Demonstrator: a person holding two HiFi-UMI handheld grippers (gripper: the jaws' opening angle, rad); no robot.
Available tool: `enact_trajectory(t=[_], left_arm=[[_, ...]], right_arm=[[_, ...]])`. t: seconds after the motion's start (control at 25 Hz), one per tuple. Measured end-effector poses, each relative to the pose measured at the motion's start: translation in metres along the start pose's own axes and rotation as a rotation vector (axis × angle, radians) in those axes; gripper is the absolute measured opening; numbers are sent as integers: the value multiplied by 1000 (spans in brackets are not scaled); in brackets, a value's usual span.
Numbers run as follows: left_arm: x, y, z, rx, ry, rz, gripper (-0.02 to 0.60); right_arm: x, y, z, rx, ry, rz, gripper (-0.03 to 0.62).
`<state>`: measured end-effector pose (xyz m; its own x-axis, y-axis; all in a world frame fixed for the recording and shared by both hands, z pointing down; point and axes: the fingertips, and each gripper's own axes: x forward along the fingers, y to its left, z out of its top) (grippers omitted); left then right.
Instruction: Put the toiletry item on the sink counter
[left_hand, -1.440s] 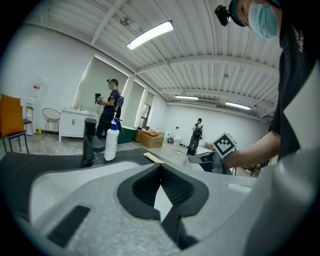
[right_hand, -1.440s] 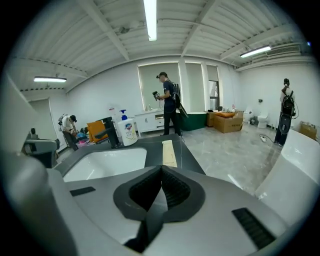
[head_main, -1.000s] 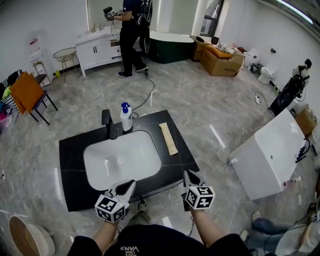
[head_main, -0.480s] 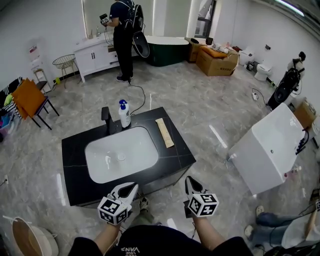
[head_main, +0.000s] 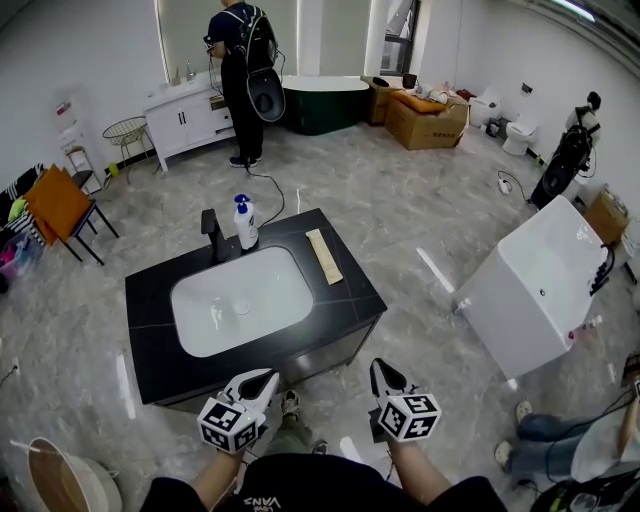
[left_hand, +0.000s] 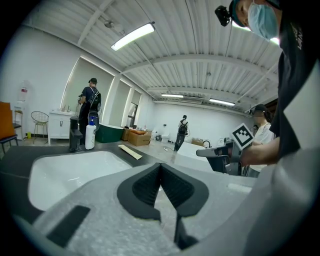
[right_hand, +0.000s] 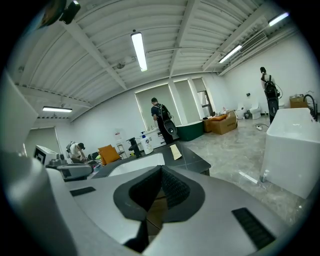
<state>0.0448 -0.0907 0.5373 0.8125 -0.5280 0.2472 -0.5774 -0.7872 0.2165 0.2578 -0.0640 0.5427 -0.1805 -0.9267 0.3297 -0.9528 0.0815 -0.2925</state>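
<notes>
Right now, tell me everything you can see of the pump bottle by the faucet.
The pump bottle is white, plastic by its look, with a blue pump head. It stands upright on the black sink counter behind the white basin, just right of the black faucet in the head view; whether they touch is unclear. Nothing else touches it. Any label is too small to read.
</notes>
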Motion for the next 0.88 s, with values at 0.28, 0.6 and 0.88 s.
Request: enact_trajectory(t=[0.28, 0.6, 0.88], left_arm=[[-11, -19, -8, 3, -5, -16, 11], [-22, -34, -14, 9, -5, -20, 11], [-23, -41, -14, 14, -13, -22, 11]], right_arm=[[-27, 5, -11, 3, -6, -11, -2], [-45, 9, -21, 1, 2, -15, -2], [-53, 8, -22, -2, -1, -19, -2]])
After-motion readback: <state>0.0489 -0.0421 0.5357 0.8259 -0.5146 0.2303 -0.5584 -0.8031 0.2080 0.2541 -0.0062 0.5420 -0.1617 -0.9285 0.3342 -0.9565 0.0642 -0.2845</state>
